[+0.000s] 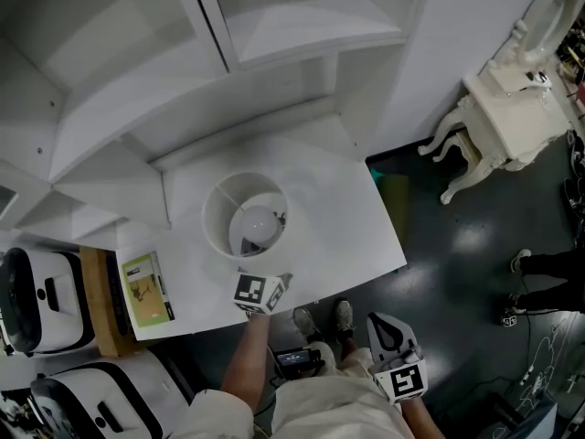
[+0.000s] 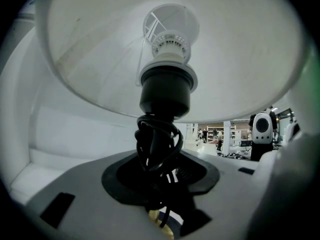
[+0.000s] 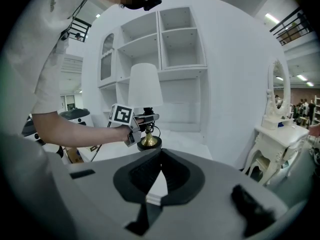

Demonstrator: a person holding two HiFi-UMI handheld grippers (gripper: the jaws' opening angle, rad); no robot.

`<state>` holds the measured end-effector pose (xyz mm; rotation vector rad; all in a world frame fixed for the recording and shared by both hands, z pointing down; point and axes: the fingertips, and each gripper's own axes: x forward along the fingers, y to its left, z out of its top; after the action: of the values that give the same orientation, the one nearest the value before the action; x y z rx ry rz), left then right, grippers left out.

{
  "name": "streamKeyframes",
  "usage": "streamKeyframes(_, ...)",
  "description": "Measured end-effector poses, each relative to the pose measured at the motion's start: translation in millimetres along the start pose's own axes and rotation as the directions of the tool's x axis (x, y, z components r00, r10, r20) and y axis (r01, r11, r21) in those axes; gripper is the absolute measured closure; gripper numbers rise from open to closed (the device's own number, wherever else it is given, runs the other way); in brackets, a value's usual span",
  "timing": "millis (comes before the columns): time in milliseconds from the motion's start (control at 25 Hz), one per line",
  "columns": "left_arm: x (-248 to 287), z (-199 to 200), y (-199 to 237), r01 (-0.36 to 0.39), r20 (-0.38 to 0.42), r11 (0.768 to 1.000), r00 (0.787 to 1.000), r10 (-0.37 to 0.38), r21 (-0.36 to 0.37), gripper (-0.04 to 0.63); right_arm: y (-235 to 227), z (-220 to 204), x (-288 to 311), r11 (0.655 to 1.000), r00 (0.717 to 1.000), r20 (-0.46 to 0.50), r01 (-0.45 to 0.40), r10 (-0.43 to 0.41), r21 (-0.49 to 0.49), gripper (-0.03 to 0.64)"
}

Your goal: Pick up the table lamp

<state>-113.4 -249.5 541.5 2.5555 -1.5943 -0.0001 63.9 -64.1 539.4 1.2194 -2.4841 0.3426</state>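
Observation:
The table lamp has a white shade [image 1: 245, 216] [image 3: 145, 85], a black socket [image 2: 166, 86] and a thin stem wound with black cord [image 2: 159, 143] over a brass base [image 3: 149, 142]. My left gripper [image 1: 260, 277] [image 2: 160, 171] [image 3: 144, 118] is shut on that stem just under the shade, pointing level. In the right gripper view the base seems to hang just above the white table [image 1: 347, 218]. My right gripper [image 1: 384, 326] [image 3: 160, 159] is low at the right, off the table's front edge. Its jaws are shut with nothing between them.
A white shelf unit [image 1: 274, 26] rises behind the table. A green booklet [image 1: 146, 289] lies at the table's left corner, with white helmet-like devices [image 1: 41, 300] beyond it. A cream dressing table with a mirror [image 1: 503, 117] stands at the right, and another person's shoes [image 1: 519, 262] show near it.

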Motion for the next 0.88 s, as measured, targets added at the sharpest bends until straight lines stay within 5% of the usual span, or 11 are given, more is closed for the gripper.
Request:
streamKeyframes(360, -25, 34, -23, 0.037, -0.003, 0.999, 0.999, -0.037, -0.035, 0.407, -5, 21, 5, 0.999, 0.996, 0.074, -0.039, 0.041, -0.029, 0.604)
streamKeyframes(880, -68, 78, -57, -0.013, 0.011, 0.999, 1.000, 0.013, -0.029, 0.407, -15, 47, 8, 0.990, 0.984, 0.137, -0.102, 0.115, -0.099, 0.604)
